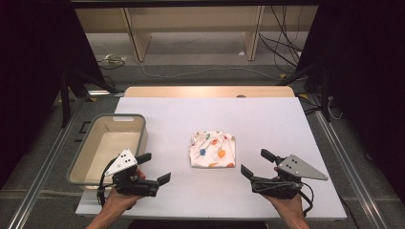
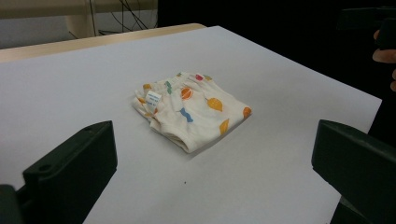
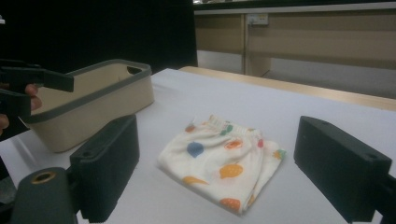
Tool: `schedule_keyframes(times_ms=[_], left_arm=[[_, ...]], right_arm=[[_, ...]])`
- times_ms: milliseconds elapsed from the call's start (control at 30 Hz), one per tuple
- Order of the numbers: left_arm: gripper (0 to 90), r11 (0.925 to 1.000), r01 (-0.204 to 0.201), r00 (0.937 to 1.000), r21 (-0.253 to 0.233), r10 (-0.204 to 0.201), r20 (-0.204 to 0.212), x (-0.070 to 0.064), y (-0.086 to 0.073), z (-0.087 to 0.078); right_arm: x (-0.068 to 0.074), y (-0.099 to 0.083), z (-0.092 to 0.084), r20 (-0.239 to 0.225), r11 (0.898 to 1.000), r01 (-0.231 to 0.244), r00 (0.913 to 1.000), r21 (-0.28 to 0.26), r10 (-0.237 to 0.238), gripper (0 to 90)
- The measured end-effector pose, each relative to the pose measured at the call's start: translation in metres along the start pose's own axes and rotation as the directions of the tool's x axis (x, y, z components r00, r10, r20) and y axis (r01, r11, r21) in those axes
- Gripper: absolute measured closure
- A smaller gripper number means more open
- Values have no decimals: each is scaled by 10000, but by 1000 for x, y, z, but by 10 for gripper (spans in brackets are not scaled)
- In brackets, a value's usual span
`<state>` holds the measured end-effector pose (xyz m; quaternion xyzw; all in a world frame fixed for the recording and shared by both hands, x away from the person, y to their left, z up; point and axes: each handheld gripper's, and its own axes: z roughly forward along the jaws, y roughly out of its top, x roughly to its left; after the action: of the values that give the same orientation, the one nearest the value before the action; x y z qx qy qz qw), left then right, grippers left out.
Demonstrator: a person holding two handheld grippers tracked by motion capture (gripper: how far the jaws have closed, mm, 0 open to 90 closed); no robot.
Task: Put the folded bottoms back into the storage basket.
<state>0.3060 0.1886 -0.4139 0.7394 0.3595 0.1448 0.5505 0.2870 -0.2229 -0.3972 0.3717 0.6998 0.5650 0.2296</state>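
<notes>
A white-topped table (image 1: 267, 119) carries a folded, colour-spotted cloth garment (image 1: 213, 150) near its middle and a beige bin with a grey rim (image 1: 109, 143) at its left edge.

High view looks forward and down over the white table (image 1: 267, 119). Each gripper view sits low near the table's near edge, aimed inward from either side at the folded patterned shorts (image 2: 191, 109), which all three share.

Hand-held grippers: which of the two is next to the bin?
The left hand-held gripper. It hovers beside the beige bin at the table's left edge; the right hand-held gripper sits across the folded patterned cloth. Both are open.
</notes>
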Motion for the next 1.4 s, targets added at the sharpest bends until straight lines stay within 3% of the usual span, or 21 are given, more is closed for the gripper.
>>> schedule_keyframes(times_ms=[367,700,867,1033,1200,1400], left_arm=[[4,9998,209,9997,11,-209,-144,2,1,1],[6,9984,81,9996,561,-67,-257,-6,-1,21],[9,9973,364,9991,633,-351,-219,-5,0,26],[12,9912,960,9952,913,-938,-283,1,1,32],[16,9881,992,9948,1176,-956,-362,0,0,35],[22,9804,1326,9912,1456,-1304,-241,-2,3,44]], right_arm=[[0,3,0,193,9998,190,9996,-22,-189,155],[-8,8,9,126,9997,112,9999,222,-115,155],[-9,11,14,18,9986,388,9992,350,-389,150],[-11,14,21,-108,9966,485,9988,662,-479,150],[-15,14,28,-44,9943,475,9989,951,-473,150],[-24,16,39,-19,9933,302,9995,1118,-301,150]])
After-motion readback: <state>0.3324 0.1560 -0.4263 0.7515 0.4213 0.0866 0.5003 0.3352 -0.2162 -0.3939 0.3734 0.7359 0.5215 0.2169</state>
